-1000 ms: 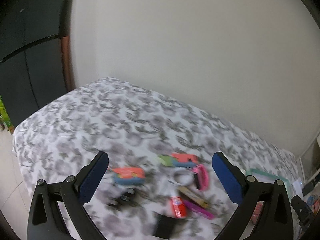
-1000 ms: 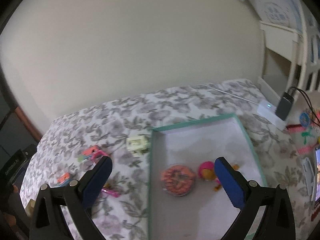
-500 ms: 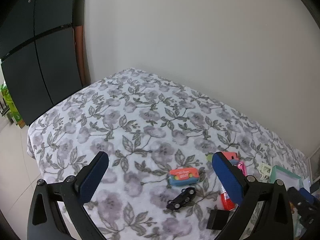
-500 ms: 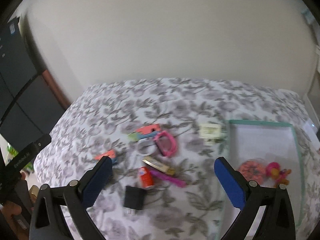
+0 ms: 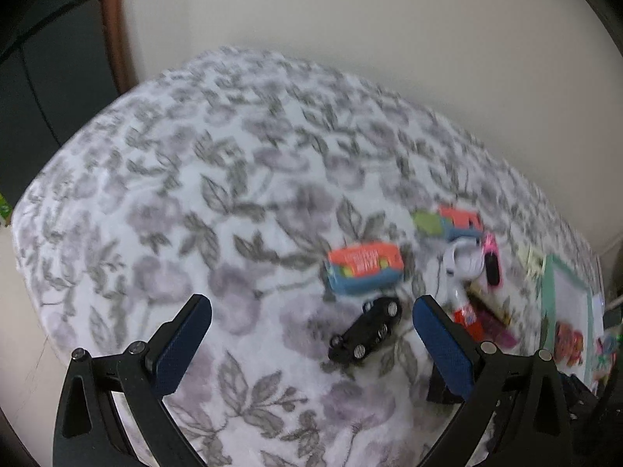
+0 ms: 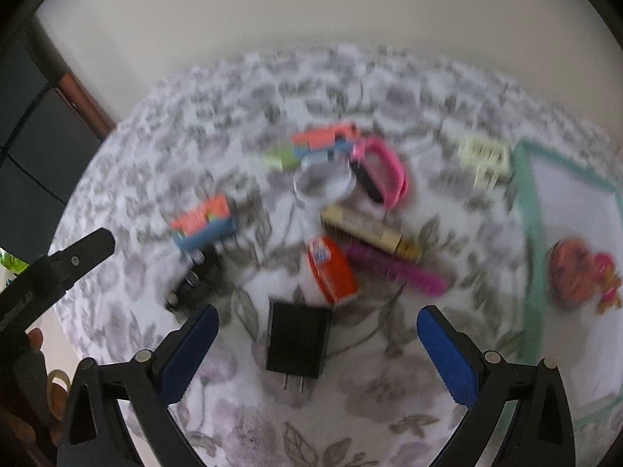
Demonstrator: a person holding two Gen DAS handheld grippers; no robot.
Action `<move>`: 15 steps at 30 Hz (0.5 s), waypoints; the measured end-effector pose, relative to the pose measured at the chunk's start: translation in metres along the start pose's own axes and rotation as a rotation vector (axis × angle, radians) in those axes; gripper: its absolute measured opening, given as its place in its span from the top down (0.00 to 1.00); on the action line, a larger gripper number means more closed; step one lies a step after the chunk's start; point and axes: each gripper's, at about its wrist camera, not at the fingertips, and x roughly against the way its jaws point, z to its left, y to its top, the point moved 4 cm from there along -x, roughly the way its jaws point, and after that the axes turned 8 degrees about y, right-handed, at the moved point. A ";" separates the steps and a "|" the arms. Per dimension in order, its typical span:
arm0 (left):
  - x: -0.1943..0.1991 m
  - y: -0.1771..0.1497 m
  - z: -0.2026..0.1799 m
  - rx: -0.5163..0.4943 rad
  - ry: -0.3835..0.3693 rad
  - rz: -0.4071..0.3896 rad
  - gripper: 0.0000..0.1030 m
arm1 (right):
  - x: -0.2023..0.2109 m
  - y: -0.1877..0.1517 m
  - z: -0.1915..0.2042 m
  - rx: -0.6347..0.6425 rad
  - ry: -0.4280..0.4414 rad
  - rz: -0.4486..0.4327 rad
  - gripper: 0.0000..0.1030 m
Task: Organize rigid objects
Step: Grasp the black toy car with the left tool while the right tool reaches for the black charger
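Black charger [image 6: 298,344] clear only from right wrist, both grippers' fingers wide, empty.

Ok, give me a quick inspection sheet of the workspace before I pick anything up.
Surface: floral bedspread, views blurred.
Job's things: black toy car, black charger plug, red tube, gold tube, magenta comb, pink band, orange-and-blue box, pale hair claw, all loose on the spread.
Tray: teal-rimmed tray already holds an orange round toy.
Clutter: nothing seen.
Grippers: left gripper open, empty; right gripper open, empty, above the plug.
Cables: nothing seen.
Surroundings: plain wall, dark cabinet.
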 end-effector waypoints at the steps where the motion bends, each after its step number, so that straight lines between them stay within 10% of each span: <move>1: -0.005 -0.002 -0.003 -0.009 -0.004 0.011 0.00 | -0.008 -0.005 -0.003 -0.010 -0.005 0.018 0.00; 15: -0.062 -0.027 -0.036 -0.118 -0.020 0.130 0.00 | -0.052 -0.029 -0.019 0.016 -0.096 0.127 0.00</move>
